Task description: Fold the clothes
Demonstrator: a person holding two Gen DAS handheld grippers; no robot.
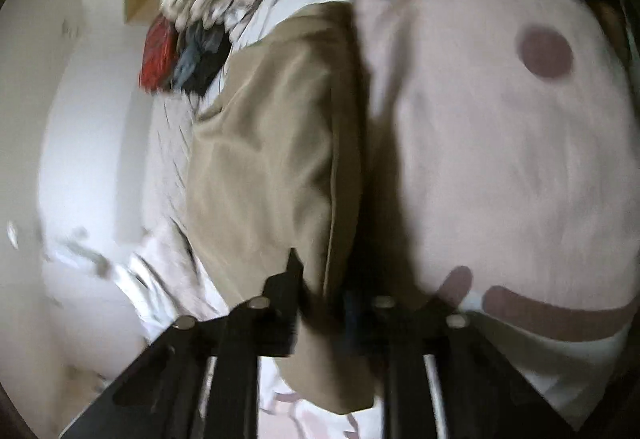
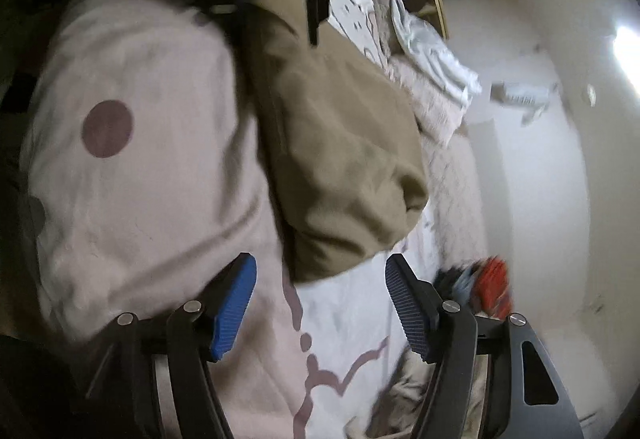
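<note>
A tan garment (image 1: 272, 159) hangs over the bed, bunched and held up. My left gripper (image 1: 320, 303) is shut on its edge at the bottom of the left wrist view. In the right wrist view the same tan garment (image 2: 340, 143) hangs from the left gripper (image 2: 316, 11) at the top. My right gripper (image 2: 320, 303) is open and empty, its blue pads (image 2: 236, 303) just below the garment's lower fold. A large pink plush cushion (image 2: 140, 167) with dark dots sits beside the garment and also shows in the left wrist view (image 1: 500, 159).
A bed sheet with a pink pattern (image 2: 352, 323) lies under the garment. A pile of red, grey and dark clothes (image 1: 180, 55) lies farther along the bed; it also shows in the right wrist view (image 2: 480, 291). White cloth (image 2: 436, 55) lies near the wall.
</note>
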